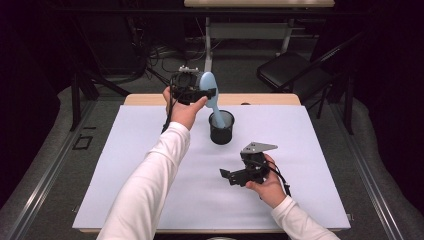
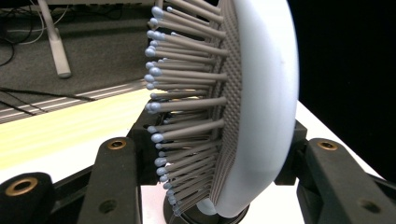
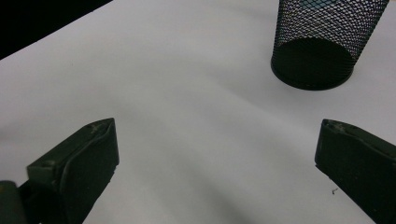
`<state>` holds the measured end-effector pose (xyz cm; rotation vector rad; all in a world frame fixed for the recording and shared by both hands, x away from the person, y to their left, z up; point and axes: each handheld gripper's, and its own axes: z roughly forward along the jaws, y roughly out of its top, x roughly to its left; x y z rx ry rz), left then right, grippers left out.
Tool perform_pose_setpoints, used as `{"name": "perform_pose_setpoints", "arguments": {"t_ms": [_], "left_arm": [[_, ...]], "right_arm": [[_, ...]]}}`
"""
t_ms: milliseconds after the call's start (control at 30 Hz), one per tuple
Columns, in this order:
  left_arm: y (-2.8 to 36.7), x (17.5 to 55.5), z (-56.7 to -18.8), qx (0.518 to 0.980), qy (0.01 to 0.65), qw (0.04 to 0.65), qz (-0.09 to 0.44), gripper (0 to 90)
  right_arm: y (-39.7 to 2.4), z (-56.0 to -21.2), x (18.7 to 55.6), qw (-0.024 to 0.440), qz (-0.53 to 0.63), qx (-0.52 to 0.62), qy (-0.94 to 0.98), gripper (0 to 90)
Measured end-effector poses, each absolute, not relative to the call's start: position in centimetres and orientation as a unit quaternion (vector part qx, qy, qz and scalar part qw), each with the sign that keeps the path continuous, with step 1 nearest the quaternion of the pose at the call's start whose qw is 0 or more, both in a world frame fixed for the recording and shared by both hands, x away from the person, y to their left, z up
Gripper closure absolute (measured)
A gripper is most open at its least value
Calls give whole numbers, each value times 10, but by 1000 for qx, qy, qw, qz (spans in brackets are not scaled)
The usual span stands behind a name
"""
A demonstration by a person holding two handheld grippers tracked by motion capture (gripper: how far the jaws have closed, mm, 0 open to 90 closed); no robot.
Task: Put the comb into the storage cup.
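The left tool (image 1: 202,92) has its jaws clamped on the head of a pale blue hairbrush (image 1: 211,97), holding it above the black mesh cup (image 1: 221,127) with the handle pointing down into the cup's mouth. The right tool (image 1: 235,176) sits low over the white surface (image 1: 150,150), nearer the person than the cup, its jaws spread wide with nothing between them.

As I read it, the step in hand is standing the brush in the cup: the handle is already past the rim, but the head remains gripped. The next move would call for lowering a little until the handle rests on the bottom, then opening the jaws slowly so the brush leans on the rim without tipping the light cup.

The left tool's view brings the brush (image 2: 233,107) up close: grey bristles with blue tips, the smooth back, a jaw on each side. The right tool's view gives the cup (image 3: 322,46) from the side, with blue showing through the mesh at its top. The high view sets both hands in relation.
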<state>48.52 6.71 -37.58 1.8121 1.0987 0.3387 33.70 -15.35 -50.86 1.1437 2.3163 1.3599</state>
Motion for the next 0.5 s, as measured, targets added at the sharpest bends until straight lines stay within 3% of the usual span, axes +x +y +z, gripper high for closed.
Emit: {"name": "perform_pose_setpoints", "arguments": {"t_ms": [500], "left_arm": [[58, 489, -386, 752, 443, 463, 152, 497]], "right_arm": [[-154, -509, 337, 110, 463, 390, 788, 0]]}}
